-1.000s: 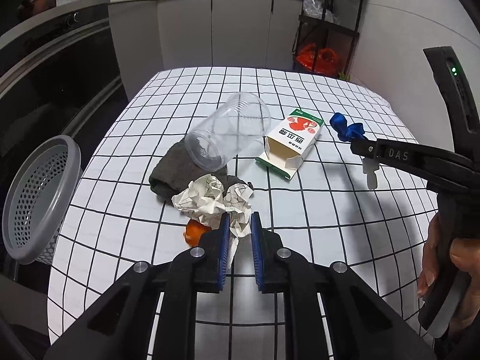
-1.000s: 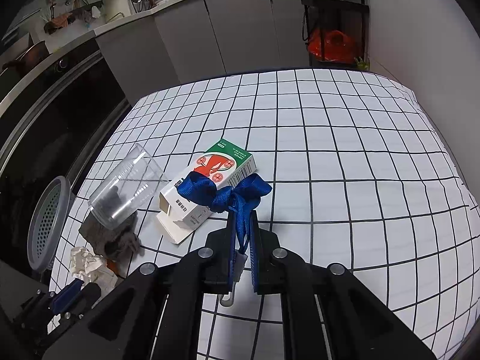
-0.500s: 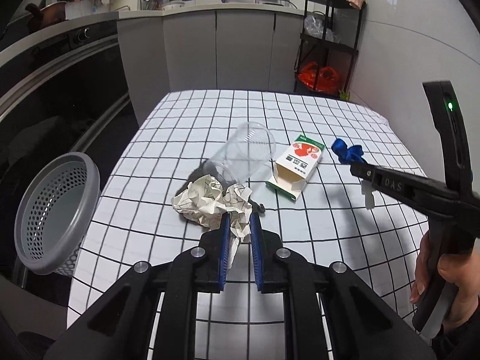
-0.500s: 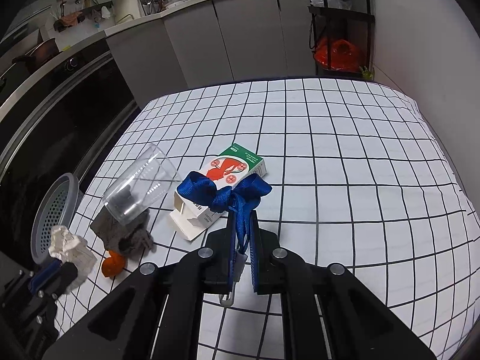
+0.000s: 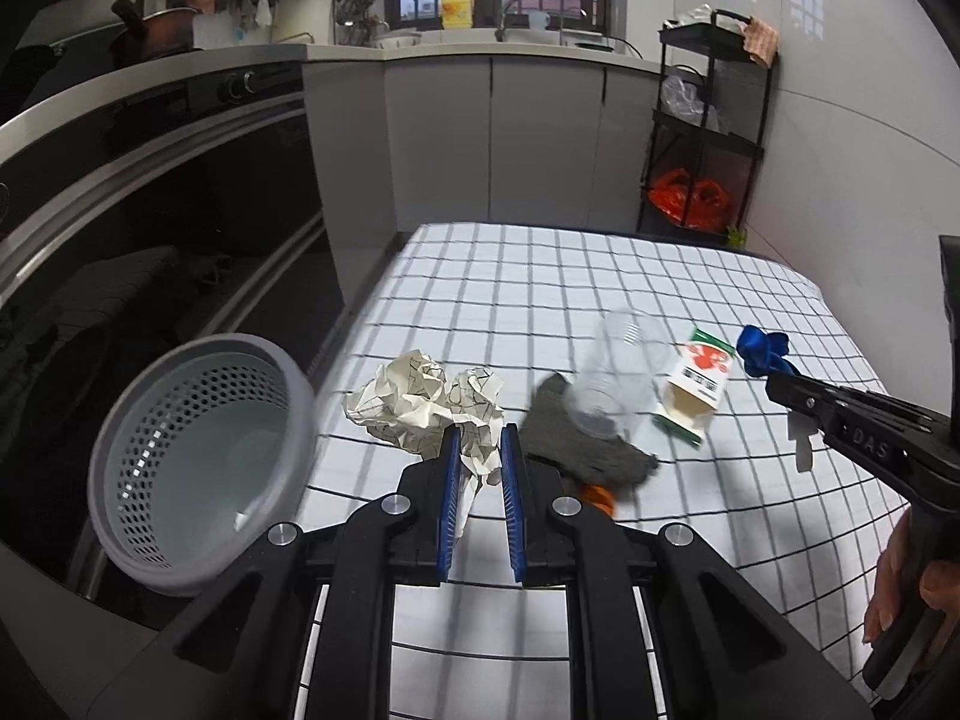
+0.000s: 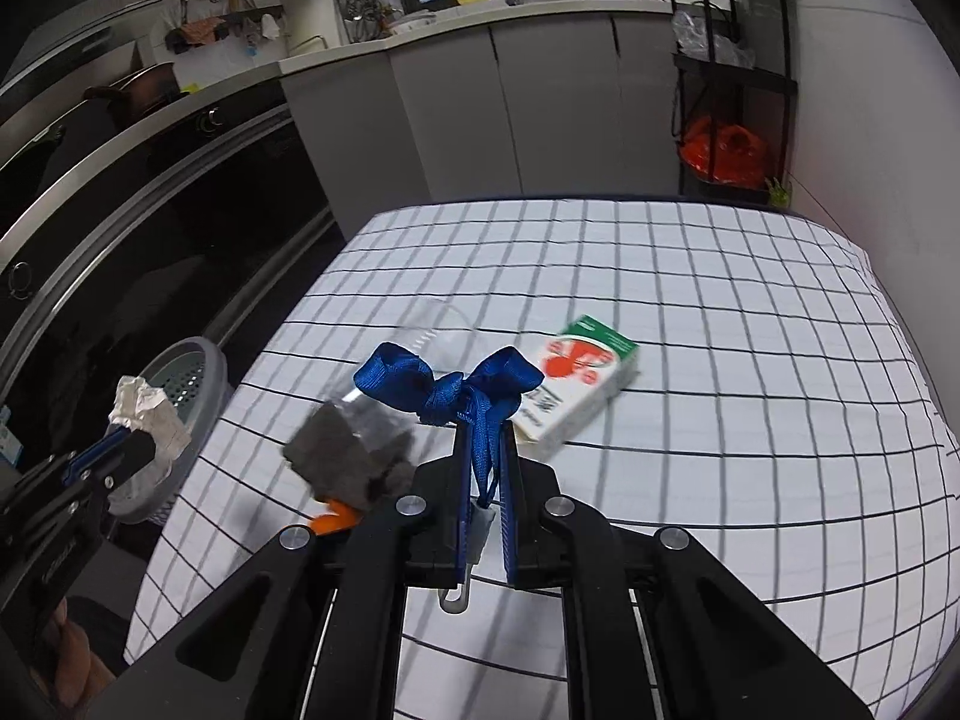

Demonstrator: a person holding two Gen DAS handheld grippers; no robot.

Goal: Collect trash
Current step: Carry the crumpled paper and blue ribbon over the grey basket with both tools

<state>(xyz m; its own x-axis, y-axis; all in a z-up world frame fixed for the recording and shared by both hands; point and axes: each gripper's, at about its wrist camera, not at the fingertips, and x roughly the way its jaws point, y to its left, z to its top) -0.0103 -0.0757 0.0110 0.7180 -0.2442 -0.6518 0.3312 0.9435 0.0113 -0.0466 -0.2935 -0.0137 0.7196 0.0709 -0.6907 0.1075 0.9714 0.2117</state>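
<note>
the left gripper (image 5: pixel 480 450) is clamping crumpled paper (image 5: pixel 420 402) in its nearly closed jaws, holding it just beside the gray basket (image 5: pixel 198 456) off the table (image 5: pixel 600 276) edge. the right gripper (image 6: pixel 486 450) is pinching a blue ribbon bow (image 6: pixel 447 384) tight above the table.

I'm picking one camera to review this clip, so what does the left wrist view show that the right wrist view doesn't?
Only the left wrist view: the inside of the grey basket, and the crumpled paper seen whole, pinched in the left hand-held gripper.
Only the right wrist view: the blue ribbon bow spread out in full, its tail clamped in the right hand-held gripper.
Both: the checked tablecloth, clear plastic cup, red and green carton, grey cloth, an orange scrap and the kitchen cabinets.
</note>
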